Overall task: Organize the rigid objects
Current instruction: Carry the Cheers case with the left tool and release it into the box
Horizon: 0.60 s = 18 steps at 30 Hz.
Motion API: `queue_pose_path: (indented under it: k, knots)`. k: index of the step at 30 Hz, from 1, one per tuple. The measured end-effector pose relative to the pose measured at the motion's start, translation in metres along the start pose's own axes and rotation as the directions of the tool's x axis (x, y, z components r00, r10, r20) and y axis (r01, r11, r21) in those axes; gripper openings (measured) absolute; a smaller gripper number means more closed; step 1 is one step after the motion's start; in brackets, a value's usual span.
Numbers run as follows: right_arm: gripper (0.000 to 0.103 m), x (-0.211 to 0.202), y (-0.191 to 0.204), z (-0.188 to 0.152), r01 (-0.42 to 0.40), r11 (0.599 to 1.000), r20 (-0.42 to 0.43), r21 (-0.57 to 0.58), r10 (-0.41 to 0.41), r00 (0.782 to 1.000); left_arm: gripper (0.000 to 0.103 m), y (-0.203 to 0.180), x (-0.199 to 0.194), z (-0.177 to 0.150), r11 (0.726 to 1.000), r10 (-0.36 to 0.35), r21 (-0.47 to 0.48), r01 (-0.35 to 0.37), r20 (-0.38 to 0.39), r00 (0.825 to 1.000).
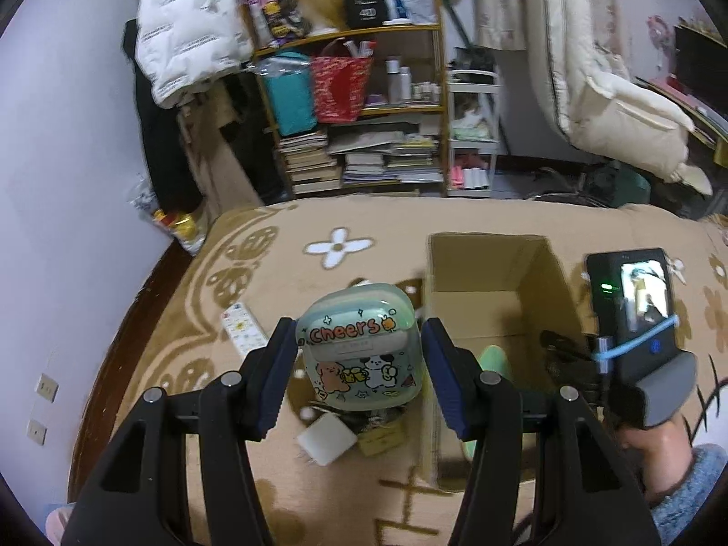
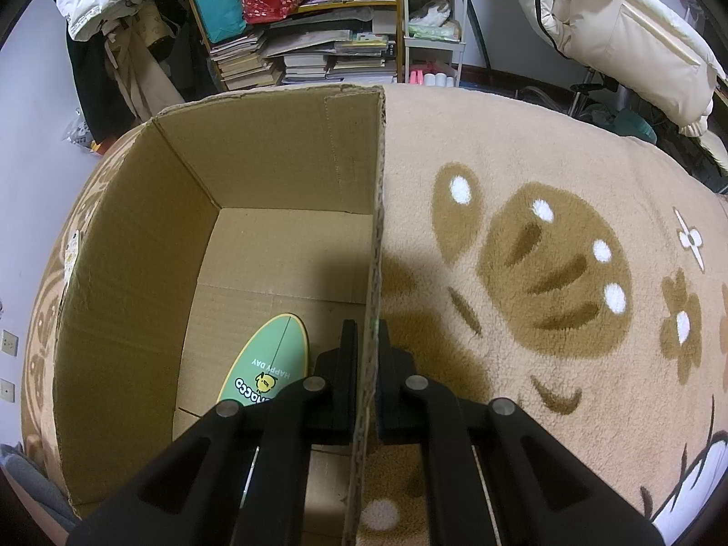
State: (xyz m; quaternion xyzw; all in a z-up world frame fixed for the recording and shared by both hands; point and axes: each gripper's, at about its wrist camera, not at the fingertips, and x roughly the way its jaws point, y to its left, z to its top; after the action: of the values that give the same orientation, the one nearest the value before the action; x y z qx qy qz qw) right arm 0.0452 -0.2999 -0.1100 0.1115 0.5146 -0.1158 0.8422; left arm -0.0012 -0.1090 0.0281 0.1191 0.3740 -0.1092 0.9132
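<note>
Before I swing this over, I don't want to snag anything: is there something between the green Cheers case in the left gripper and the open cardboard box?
Only the cardboard box's own near wall, which the green Cheers case between the left gripper's fingers must clear. The opening is uncovered; the right gripper pinches the far wall. A green Happy Day item lies on the floor inside.

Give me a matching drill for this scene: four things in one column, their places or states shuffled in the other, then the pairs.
Things:
1. green "cheers" case
2. cardboard box
3. green oval item
4. white remote

Places or states:
A. wall clamped by the right gripper
B. lying on the blanket, left of the case
C. between the left gripper's open fingers
D. lying on the box floor

Pairs: 1-C, 2-A, 3-D, 4-B
</note>
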Motion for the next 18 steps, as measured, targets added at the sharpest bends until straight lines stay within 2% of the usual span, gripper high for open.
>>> queue_pose_path:
  k: [4, 7, 11, 18]
  knots:
    - [0.007, 0.0, 0.0, 0.0, 0.0, 1.0, 0.0, 0.0, 0.0, 1.0, 0.055, -0.017, 0.001, 0.0, 0.999, -0.028, 0.024, 0.028, -0.005, 1.0]
    - [0.007, 0.0, 0.0, 0.0, -0.001, 1.0, 0.0, 0.001, 0.001, 1.0, 0.055, -0.028, 0.004, -0.001, 0.997, -0.076, 0.03, 0.076, -0.013, 0.997]
    - [0.007, 0.0, -0.001, 0.0, 0.0, 1.0, 0.0, -0.001, 0.0, 1.0, 0.055, -0.044, 0.011, -0.004, 0.994, -0.092, 0.059, 0.092, -0.014, 0.996]
    - [0.007, 0.0, 0.005, -0.001, -0.011, 1.0, -0.001, 0.01, 0.011, 1.0, 0.055, -0.049, 0.031, -0.012, 0.987, -0.154, 0.036, 0.157, -0.081, 0.985]
